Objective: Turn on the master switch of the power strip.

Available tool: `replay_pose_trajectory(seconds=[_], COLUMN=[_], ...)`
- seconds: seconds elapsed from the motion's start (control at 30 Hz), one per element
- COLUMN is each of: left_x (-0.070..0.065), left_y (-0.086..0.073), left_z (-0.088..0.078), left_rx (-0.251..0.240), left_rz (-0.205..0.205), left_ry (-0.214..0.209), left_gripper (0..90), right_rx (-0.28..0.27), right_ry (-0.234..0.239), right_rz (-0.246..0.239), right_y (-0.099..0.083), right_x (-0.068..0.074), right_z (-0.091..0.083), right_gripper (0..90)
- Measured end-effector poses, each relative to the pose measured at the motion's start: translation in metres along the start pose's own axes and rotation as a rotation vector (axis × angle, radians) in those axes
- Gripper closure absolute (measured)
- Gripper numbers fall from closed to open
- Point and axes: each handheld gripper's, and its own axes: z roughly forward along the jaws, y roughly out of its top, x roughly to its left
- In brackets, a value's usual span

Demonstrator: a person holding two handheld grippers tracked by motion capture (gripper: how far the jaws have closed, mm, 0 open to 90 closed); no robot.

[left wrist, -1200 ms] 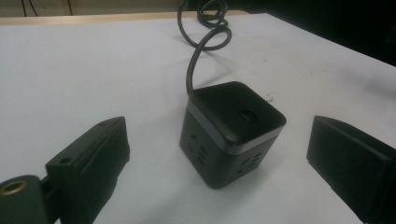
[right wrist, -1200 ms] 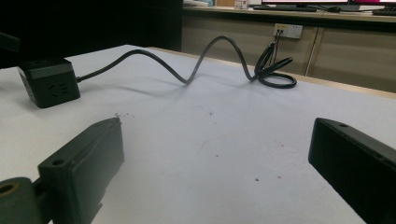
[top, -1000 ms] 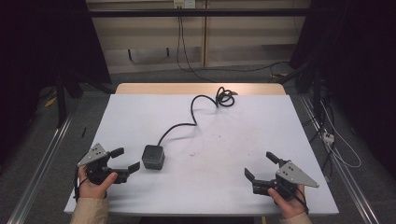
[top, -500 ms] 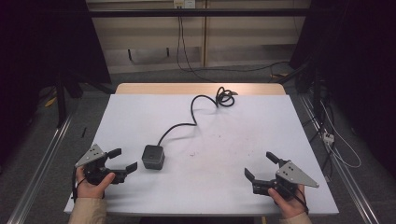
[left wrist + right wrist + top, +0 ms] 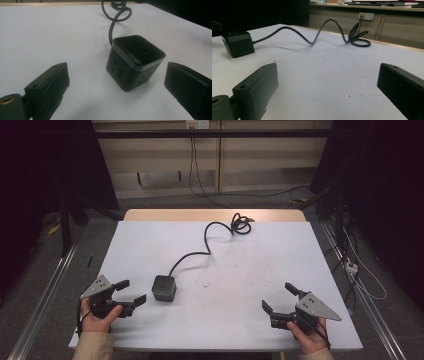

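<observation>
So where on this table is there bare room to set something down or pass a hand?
The widest bare stretch of the table lies right of the power cable, running down to the right gripper. The far-left corner, left of the cable, is bare too. It is tight near the cube power strip, with the left gripper open just beside it, and by the cable coil at the far edge.

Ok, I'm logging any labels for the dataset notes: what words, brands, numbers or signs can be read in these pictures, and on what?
None can be read.
Black socket cube: its faces show socket slots, and a faint mark on its top is too blurred to read.
Cable: no print visible.
Left gripper and right gripper: no lettering on jaws or grey plates.
Wall socket in the right gripper view: too small to read.
</observation>
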Motion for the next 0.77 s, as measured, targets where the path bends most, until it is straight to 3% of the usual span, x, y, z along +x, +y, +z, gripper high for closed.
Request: replay_pose_trajectory(seconds=[0.77], left_x=[-0.0009], left_y=[-0.0035], left_z=[0.0044], left_rx=[0.021], left_rz=[0.005], left_ry=[-0.001], left_gripper=[5.7], right_rx=[0.008], right_ry=[-0.003], right_rz=[-0.001], right_y=[-0.0012], right_x=[-0.0005], right_z=[0.0008], right_gripper=[2.9])
